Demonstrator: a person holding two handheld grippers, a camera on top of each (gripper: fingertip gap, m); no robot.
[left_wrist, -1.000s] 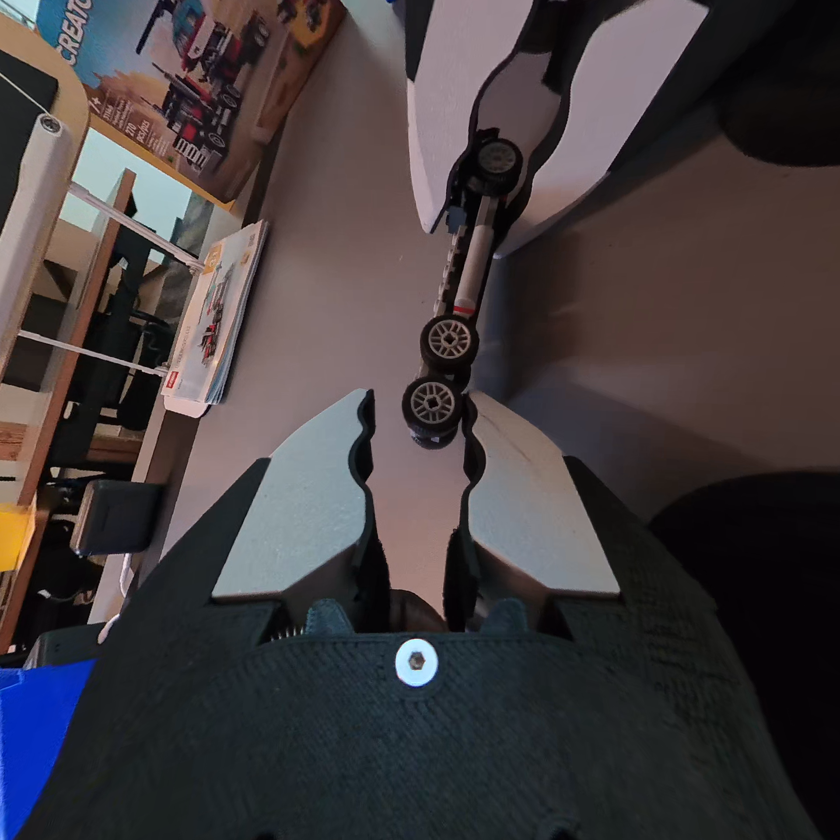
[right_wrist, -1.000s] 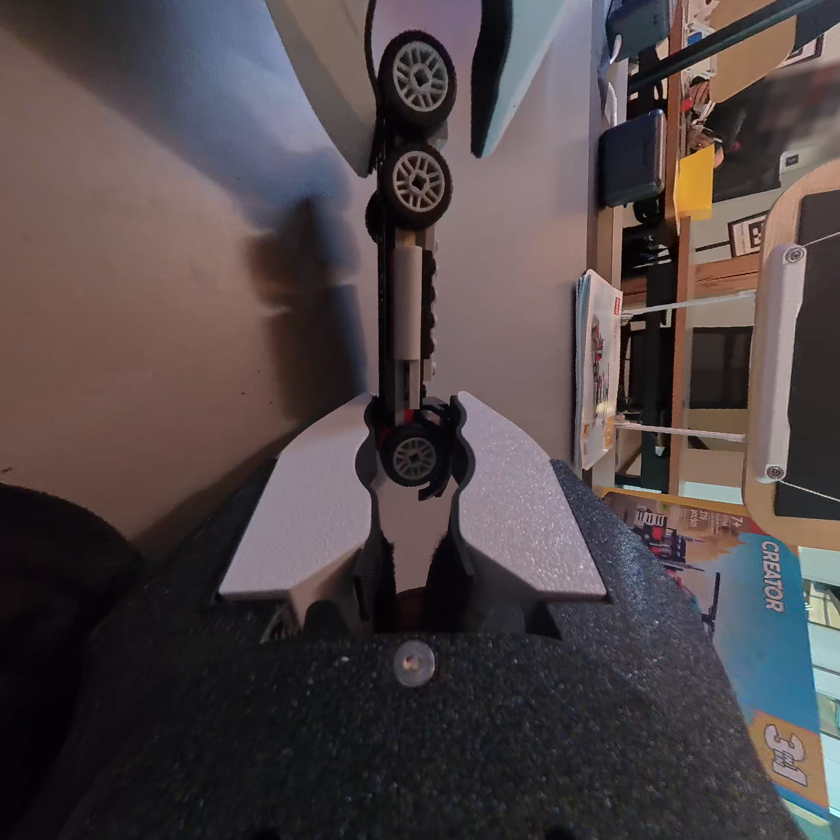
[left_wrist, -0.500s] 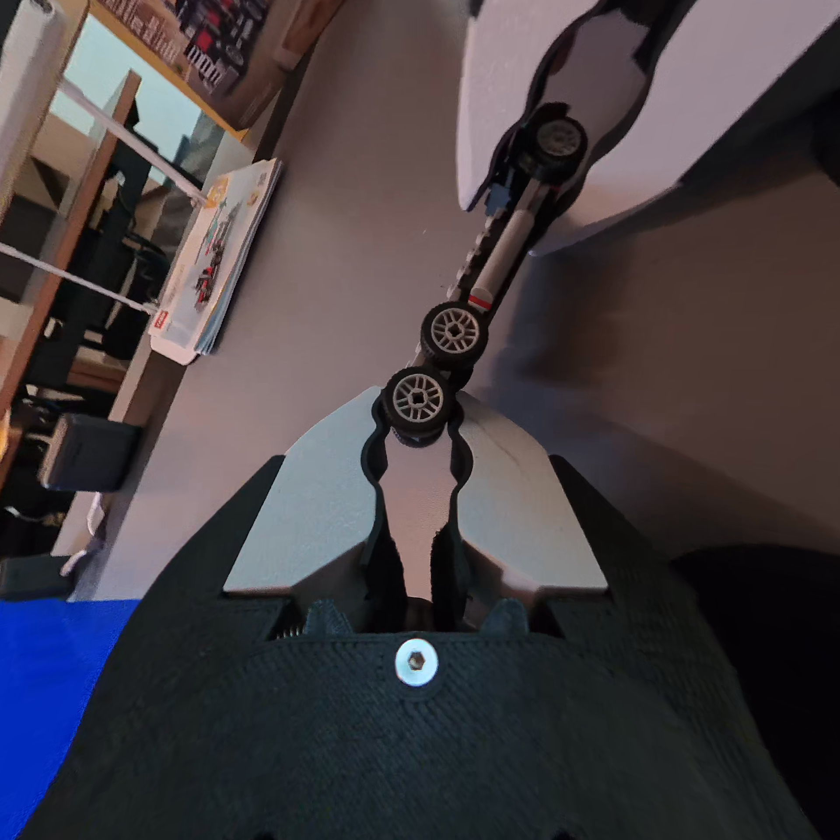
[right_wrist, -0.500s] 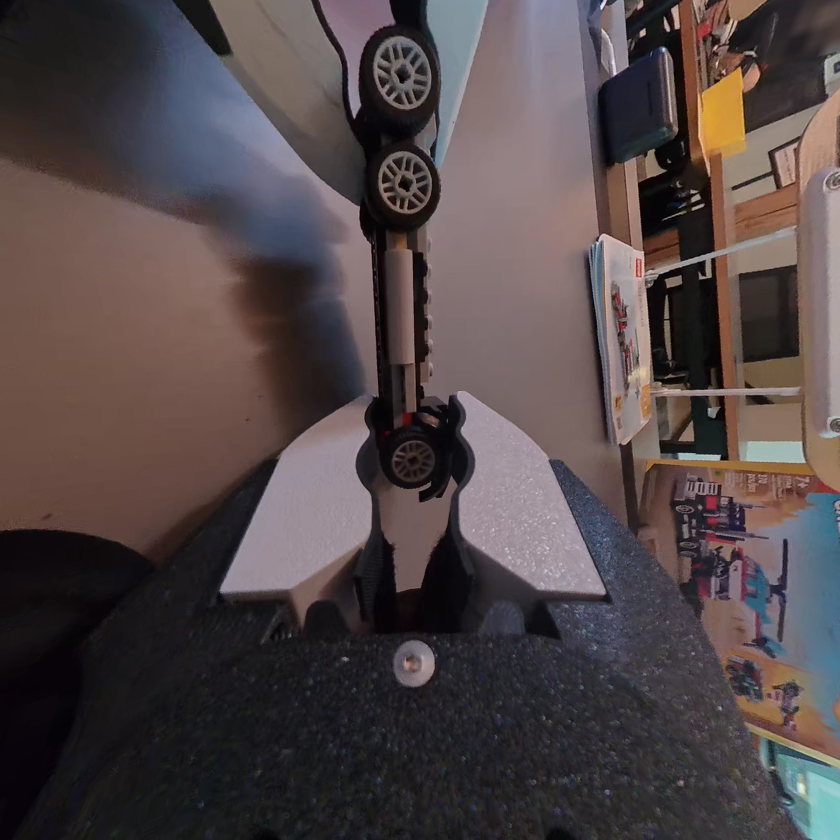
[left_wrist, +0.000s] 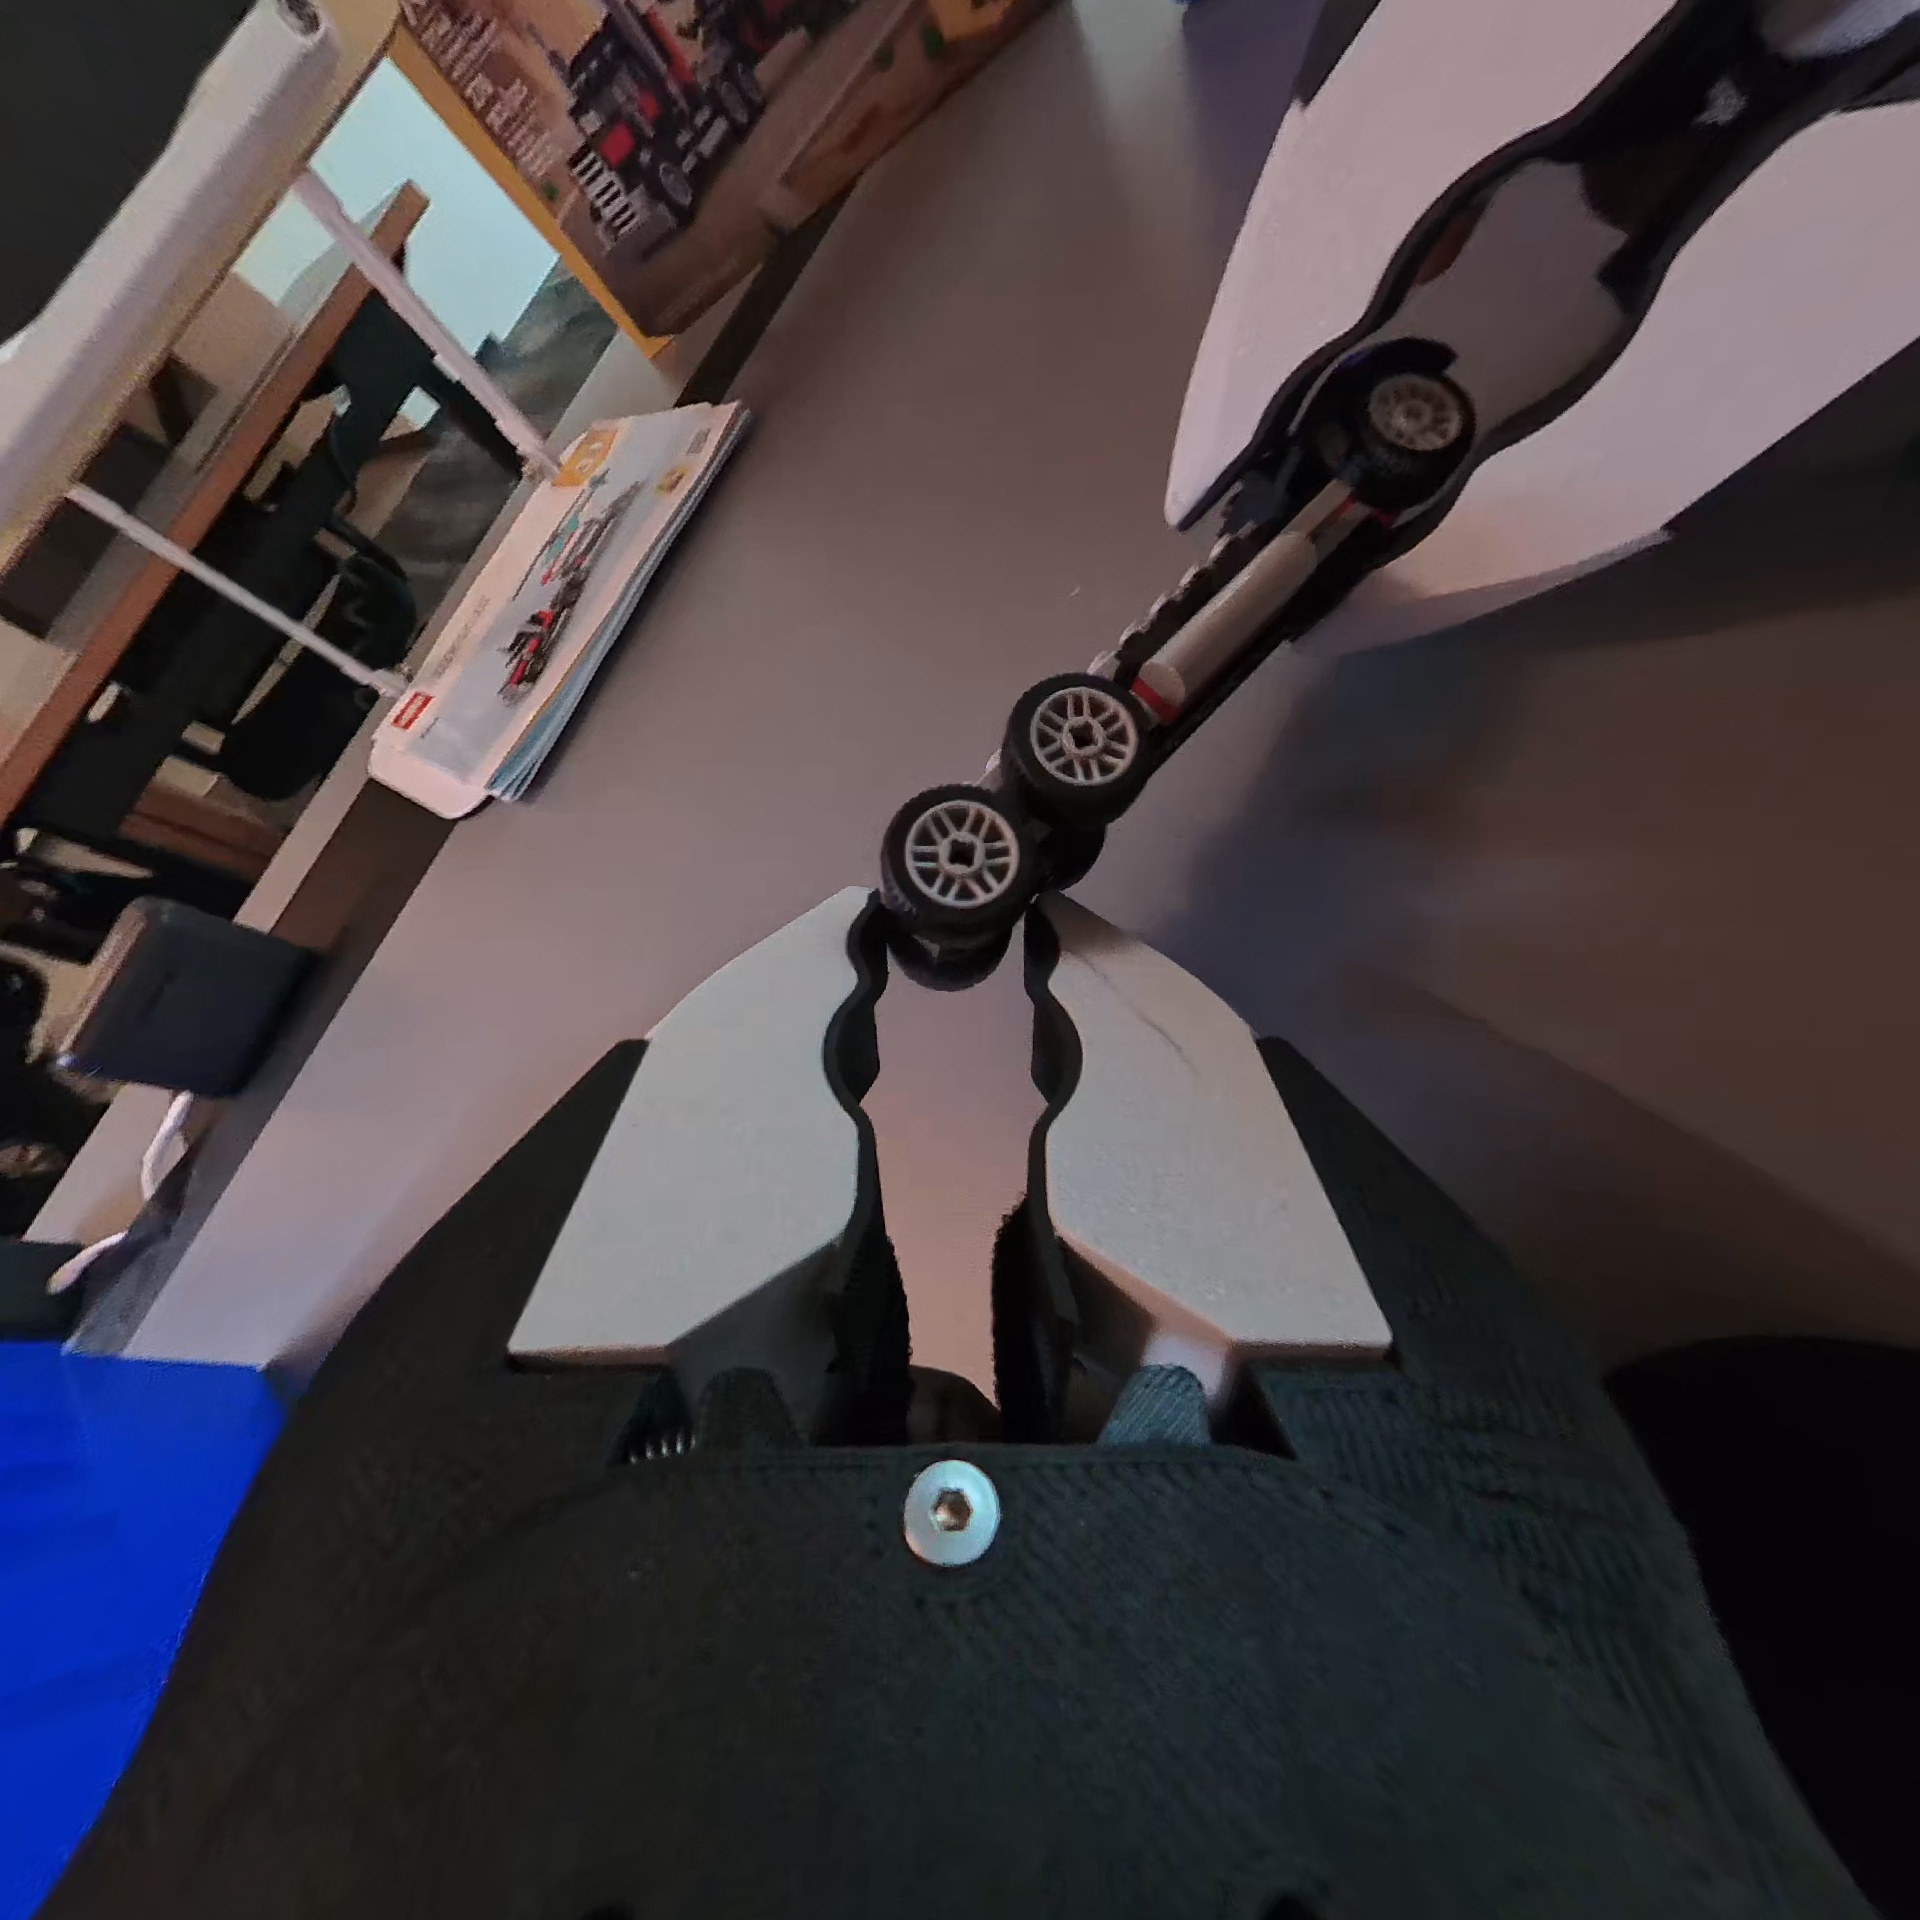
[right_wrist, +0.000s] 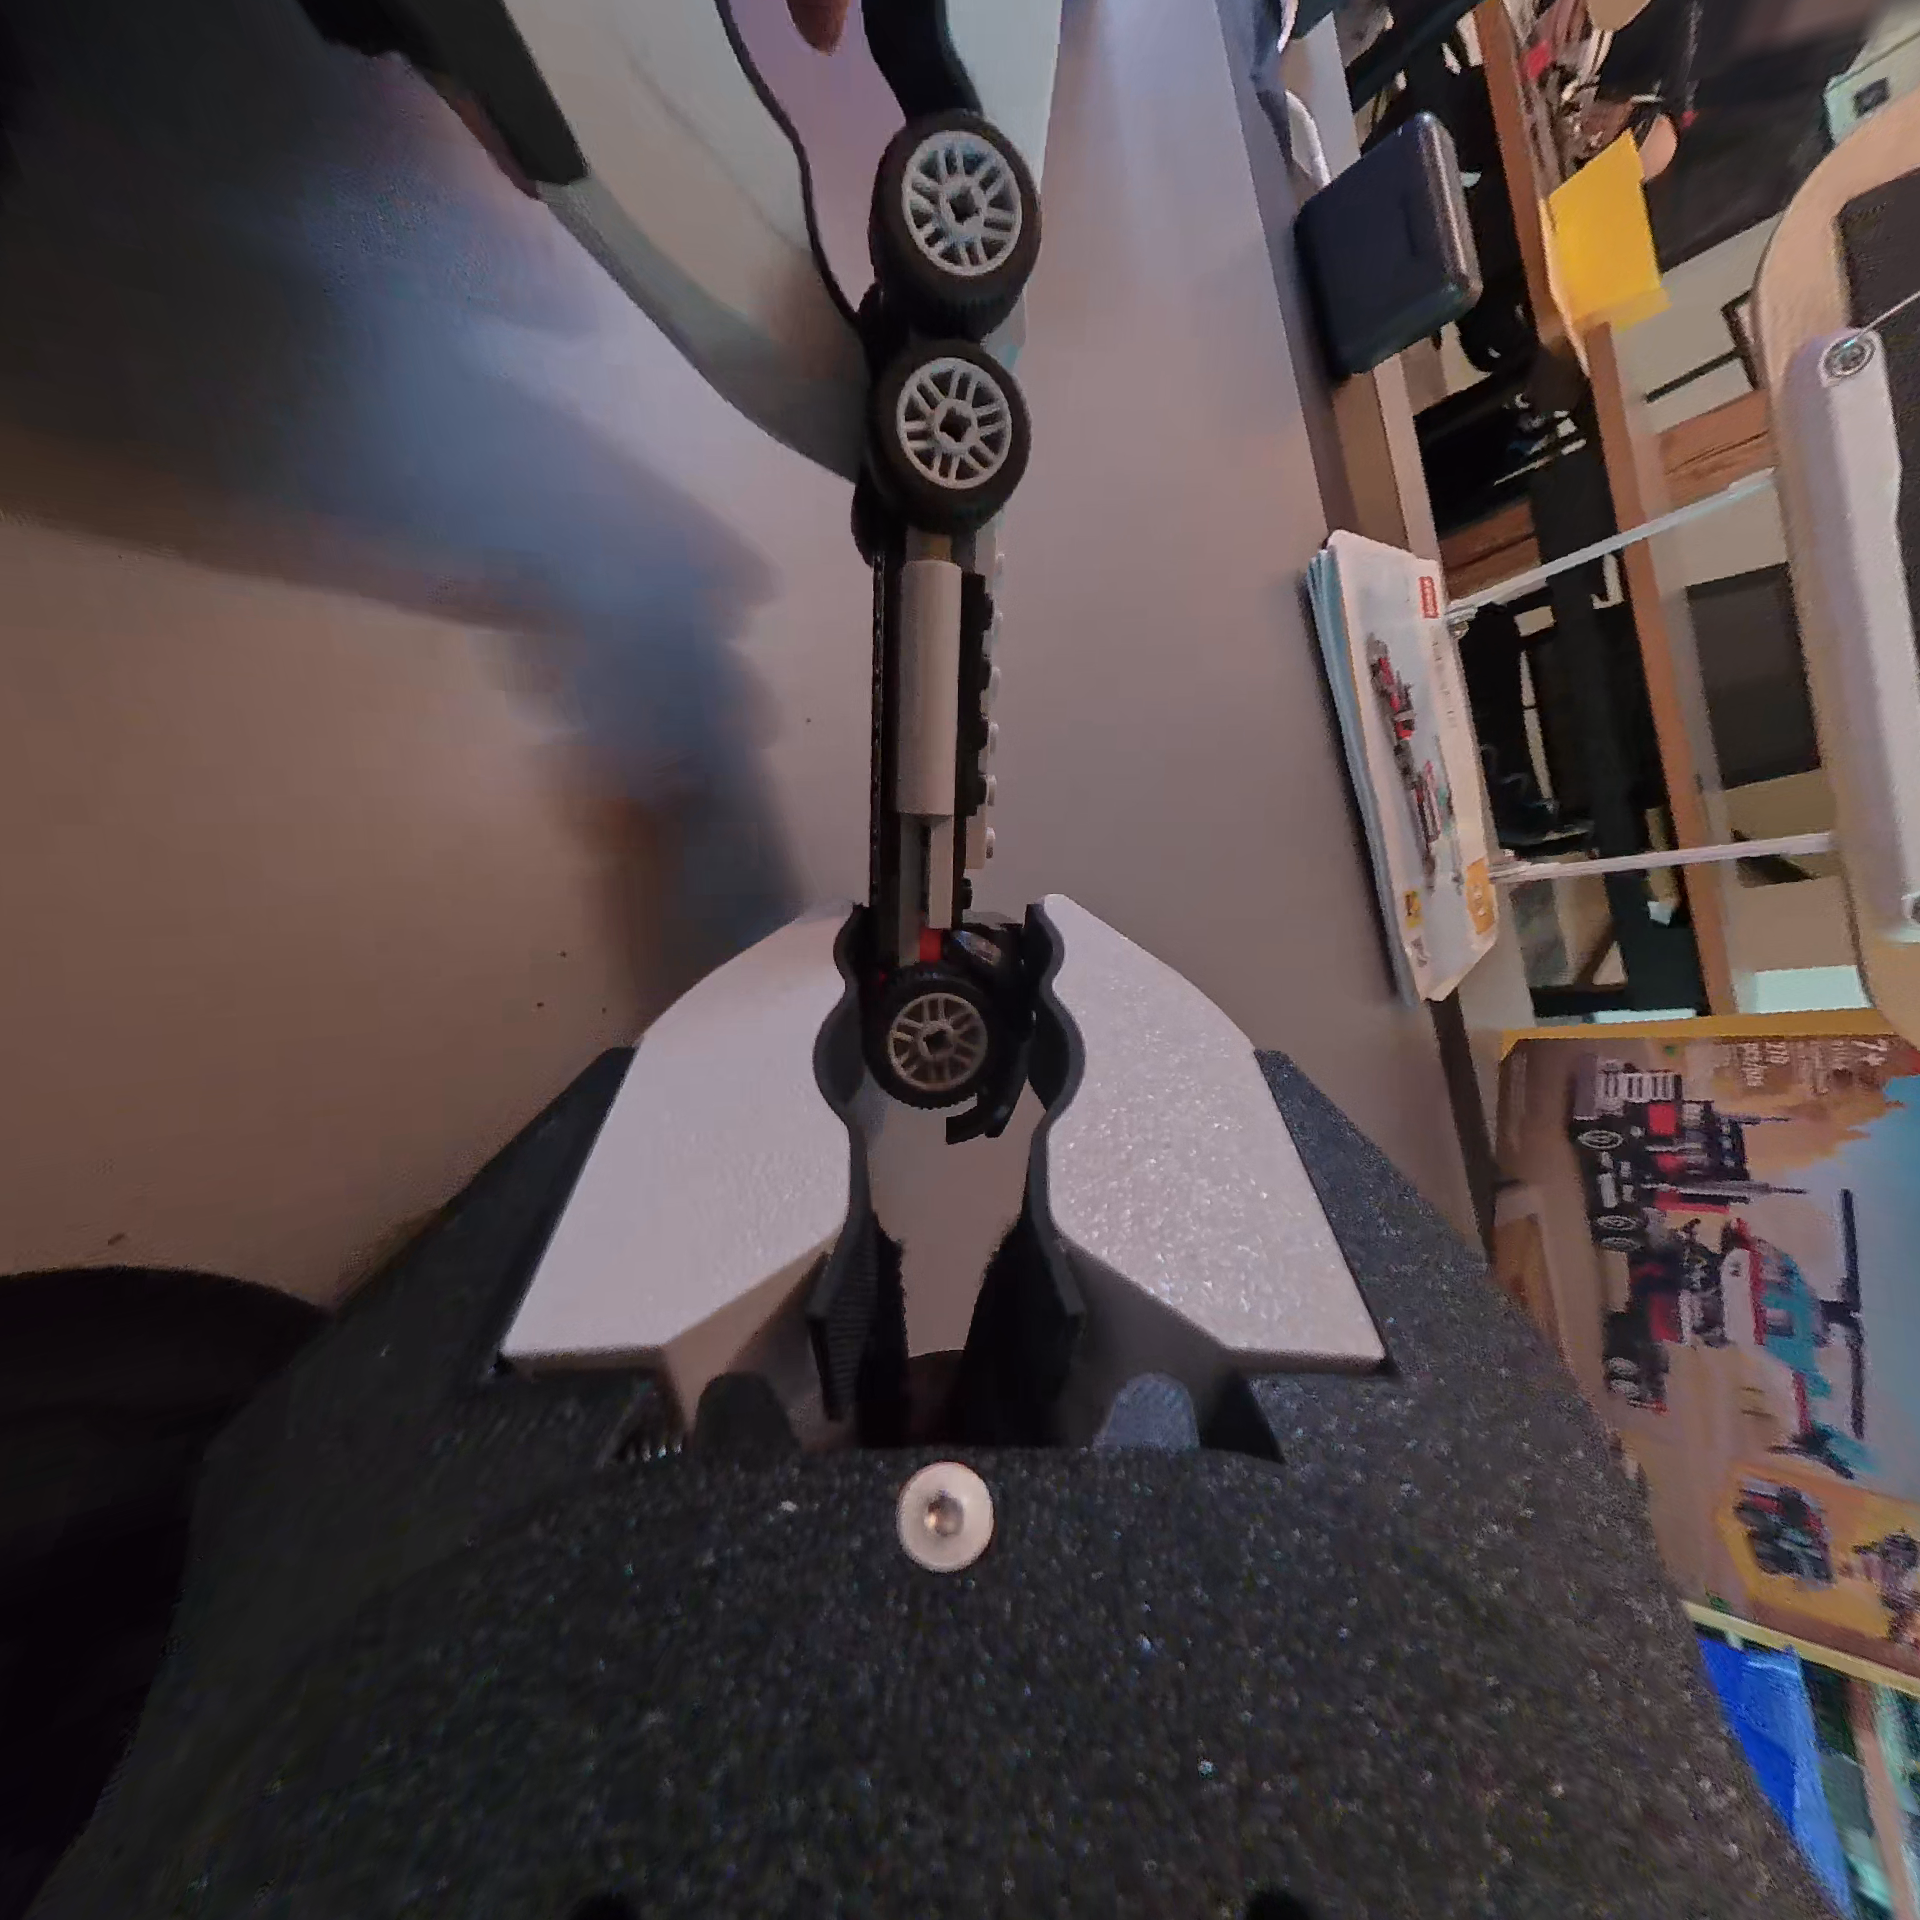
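Note:
A long, thin toy brick vehicle (left_wrist: 1205, 623) with black tyres and grey rims hangs in the air between my two grippers, above the grey table (left_wrist: 727, 935). My left gripper (left_wrist: 951, 920) is shut on its rear end, with the pads against the last pair of wheels (left_wrist: 956, 852). My right gripper (right_wrist: 945, 925) is shut on the opposite end, around the single wheel (right_wrist: 935, 1039) and the black and red bricks. The vehicle (right_wrist: 935, 707) runs straight ahead in the right wrist view. The right gripper also shows in the left wrist view (left_wrist: 1340, 468).
An instruction booklet (left_wrist: 561, 613) lies near the table's edge and also shows in the right wrist view (right_wrist: 1403, 758). A toy set's box (left_wrist: 686, 135) stands beyond it. A dark case (left_wrist: 177, 997) and shelving sit past the edge. Something blue (left_wrist: 104, 1558) is at the lower left. One gripper's finger ends stand about 8 centimetres off the other's.
My left gripper's pads stood apart beside the rear wheel, then closed on it. Both grippers have since swung with the vehicle. The right gripper's grasp is unchanged.

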